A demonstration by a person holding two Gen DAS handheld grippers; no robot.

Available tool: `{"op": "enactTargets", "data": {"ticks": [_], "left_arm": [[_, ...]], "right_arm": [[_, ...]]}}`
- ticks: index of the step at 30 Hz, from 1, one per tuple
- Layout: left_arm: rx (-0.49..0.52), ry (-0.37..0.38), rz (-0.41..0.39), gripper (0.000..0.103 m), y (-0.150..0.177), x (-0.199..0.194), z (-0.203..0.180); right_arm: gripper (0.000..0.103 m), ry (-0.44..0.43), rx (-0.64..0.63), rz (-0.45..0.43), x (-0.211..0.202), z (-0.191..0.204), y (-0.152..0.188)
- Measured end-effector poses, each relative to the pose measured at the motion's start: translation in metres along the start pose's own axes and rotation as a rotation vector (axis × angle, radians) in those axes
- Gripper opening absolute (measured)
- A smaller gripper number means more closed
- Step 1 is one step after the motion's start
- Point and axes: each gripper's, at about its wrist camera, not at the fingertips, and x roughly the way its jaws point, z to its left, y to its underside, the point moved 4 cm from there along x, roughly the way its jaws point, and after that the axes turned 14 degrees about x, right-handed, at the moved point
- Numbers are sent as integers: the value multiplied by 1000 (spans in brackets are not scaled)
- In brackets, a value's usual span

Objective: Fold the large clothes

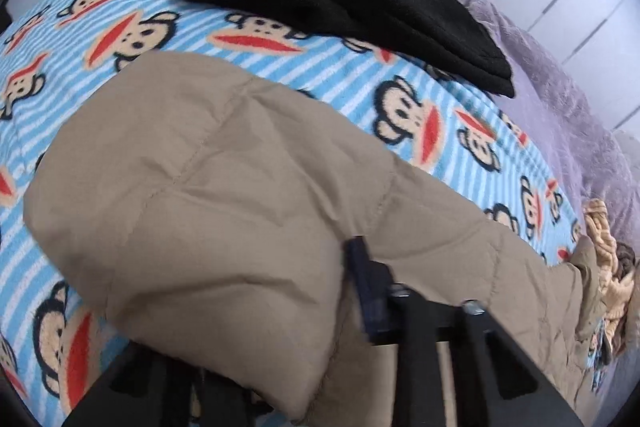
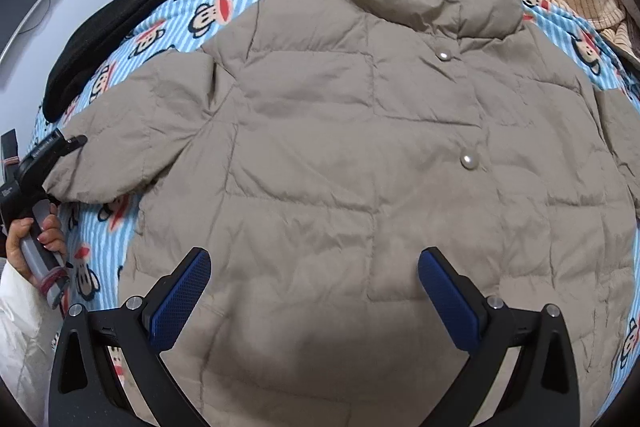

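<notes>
The beige puffer jacket (image 2: 360, 147) lies front-up, spread flat on the monkey-print blanket (image 2: 160, 27) for folding. The left tongs (image 2: 66, 147) pinch its sleeve cuff (image 2: 72, 171), probably to fold the sleeve inward; the right tongs (image 2: 314, 291) hover spread over the hem.

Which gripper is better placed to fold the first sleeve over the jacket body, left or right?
Left. The left gripper is shut on the sleeve cuff of the tan jacket, so it likely only needs to carry it inward. The right gripper hovers open above the hem, holding nothing.
</notes>
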Motion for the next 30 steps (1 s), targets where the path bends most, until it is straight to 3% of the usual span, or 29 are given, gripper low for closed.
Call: {"op": "enactTargets", "data": {"ticks": [5,6,7,9,15,23,26,30], "left_arm": [[128,-73,-99,11,-15,-41,-22],[157,-82,-123,11,-17,-52,-28],[186,-89,-144,11,-19,-64,-33],[252,-99,-183,11,-21,-84,-47],[452,-86,-272,11,-16,-131,-108],[658,43,-282,11,5,-126,-245],[717,119,-267,11,20,-121,-300],[892,145,-235,11,64,-107,-383]], "right_arm": [[98,-91,19,-44,8,34,-22],[79,-127,29,-53,9,41,-26],[47,-172,38,-50,10,48,-29],[27,-254,62,-8,24,64,-37],[24,-420,76,86,67,113,-40],[24,-424,30,189,101,130,-21],[24,-526,71,234,93,115,-23],[24,-531,160,180,67,53,-29]]}}
